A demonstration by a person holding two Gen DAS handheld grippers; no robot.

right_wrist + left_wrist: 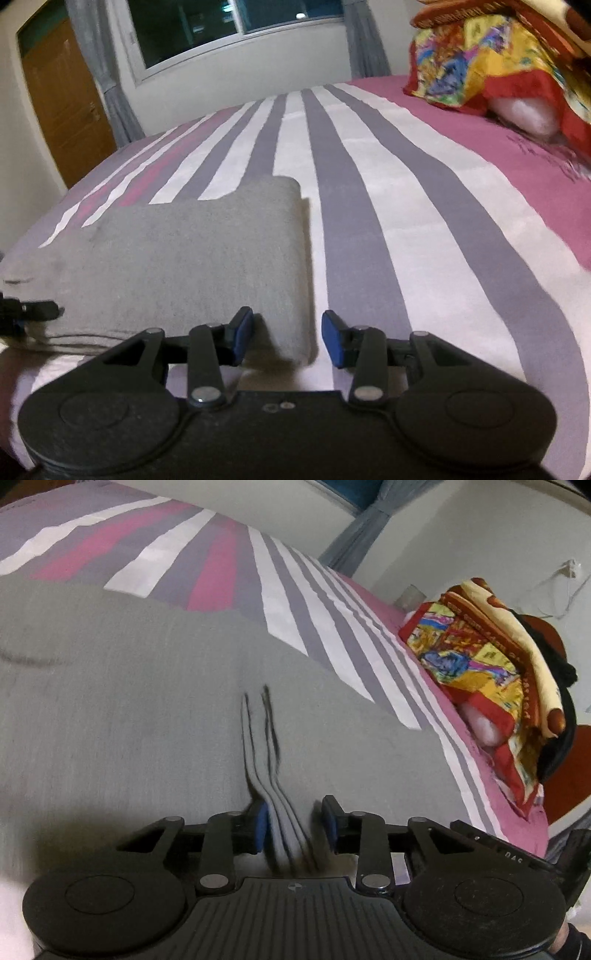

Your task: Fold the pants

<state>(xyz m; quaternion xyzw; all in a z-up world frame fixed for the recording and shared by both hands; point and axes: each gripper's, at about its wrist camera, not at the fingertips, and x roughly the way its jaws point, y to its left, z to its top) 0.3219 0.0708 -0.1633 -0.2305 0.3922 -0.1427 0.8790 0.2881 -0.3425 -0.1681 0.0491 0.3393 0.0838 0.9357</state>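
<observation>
The grey pants (192, 266) lie folded in layers on the striped bed sheet (369, 206). In the left wrist view the grey pants (147, 709) fill most of the frame, and a pinched ridge of their layered edge runs between the fingers of my left gripper (295, 825), whose jaws stand apart around it. My right gripper (288, 339) is open at the near right corner of the folded pants, its left finger (242, 334) over the cloth. The tip of the left gripper (33, 310) shows at the pants' left edge.
A pile of bright patterned bedding (491, 55) and a white pillow (524, 114) lies at the bed's far right; the pile also shows in the left wrist view (498, 672). A window (236, 22), curtains and a wooden door (62, 107) stand behind the bed.
</observation>
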